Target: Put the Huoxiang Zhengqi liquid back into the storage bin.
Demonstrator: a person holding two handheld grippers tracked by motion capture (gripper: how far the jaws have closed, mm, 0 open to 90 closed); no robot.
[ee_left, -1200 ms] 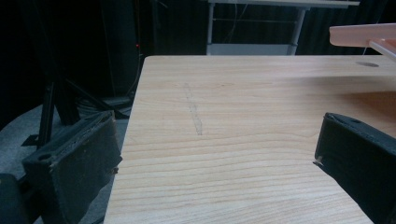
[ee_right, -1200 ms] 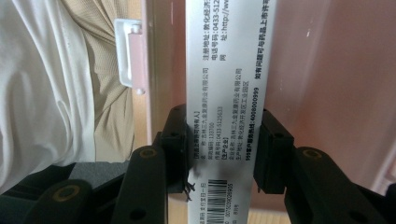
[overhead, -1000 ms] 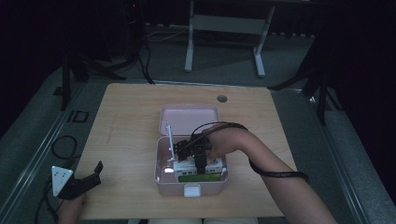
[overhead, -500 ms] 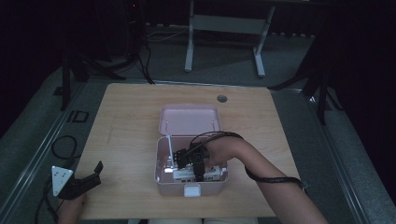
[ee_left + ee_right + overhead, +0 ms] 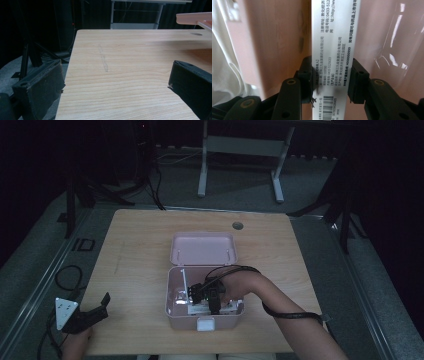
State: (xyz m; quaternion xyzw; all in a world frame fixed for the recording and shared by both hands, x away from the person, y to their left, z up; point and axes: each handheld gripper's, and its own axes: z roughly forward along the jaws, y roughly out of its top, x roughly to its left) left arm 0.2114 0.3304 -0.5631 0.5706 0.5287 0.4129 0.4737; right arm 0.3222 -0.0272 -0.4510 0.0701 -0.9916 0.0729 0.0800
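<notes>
A pink box [image 5: 184, 323] stands open at the table's front middle, its lid [image 5: 202, 249] leaning back. My right gripper [image 5: 210, 302] reaches down into it, shut on a narrow white carton [image 5: 334, 37] printed with black text and a barcode. Both pads press on the carton's long sides, and the pink inside wall [image 5: 274, 37] is close behind it. My left gripper [image 5: 97, 310] rests at the table's front left corner. Its jaws stand wide open over bare wood [image 5: 125, 50], and the pink lid's edge [image 5: 192, 18] is off to its right.
Inside the box lie white wrapping [image 5: 222, 62] on one side and shiny clear plastic [image 5: 397, 37] on the other. A thin white upright piece [image 5: 183, 280] stands by the box's left wall. A round cable hole [image 5: 237, 225] is at the table's back.
My right gripper has sunk lower into the pink box with the white carton still in its jaws. The left gripper has stayed where it was.
</notes>
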